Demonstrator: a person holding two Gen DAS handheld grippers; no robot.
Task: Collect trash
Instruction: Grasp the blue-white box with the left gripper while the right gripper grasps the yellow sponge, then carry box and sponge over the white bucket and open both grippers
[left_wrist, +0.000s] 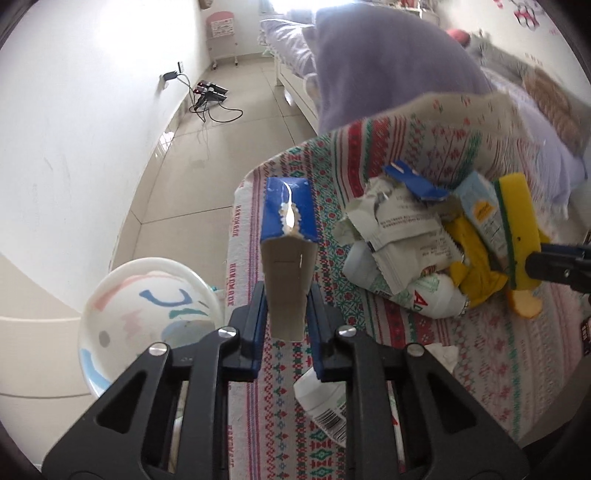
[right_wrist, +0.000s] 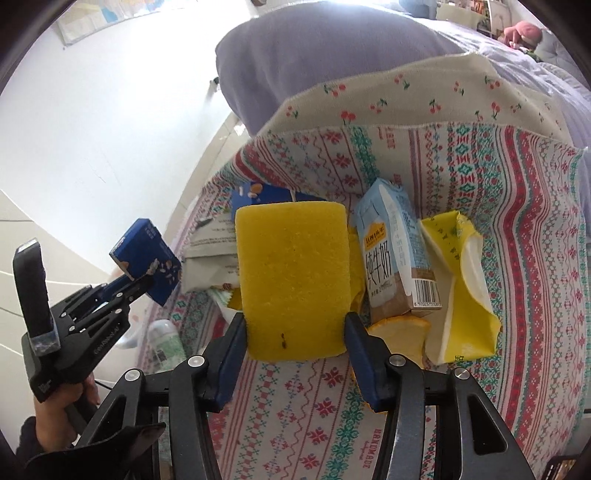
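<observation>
My left gripper is shut on a torn blue carton, held up over the patterned cloth; the same carton shows at the left in the right wrist view. My right gripper is shut on a yellow sponge, which stands upright between its pads. Under and behind the sponge lies a heap of trash: a light blue milk carton, a yellow wrapper, an orange peel, white crumpled packets and a white bottle.
A white plastic bottle with a barcode lies on the cloth below the left gripper. A round white stool with pastel marks stands at the left. A lilac quilt covers a bed behind. Black chargers and cables lie on the tiled floor.
</observation>
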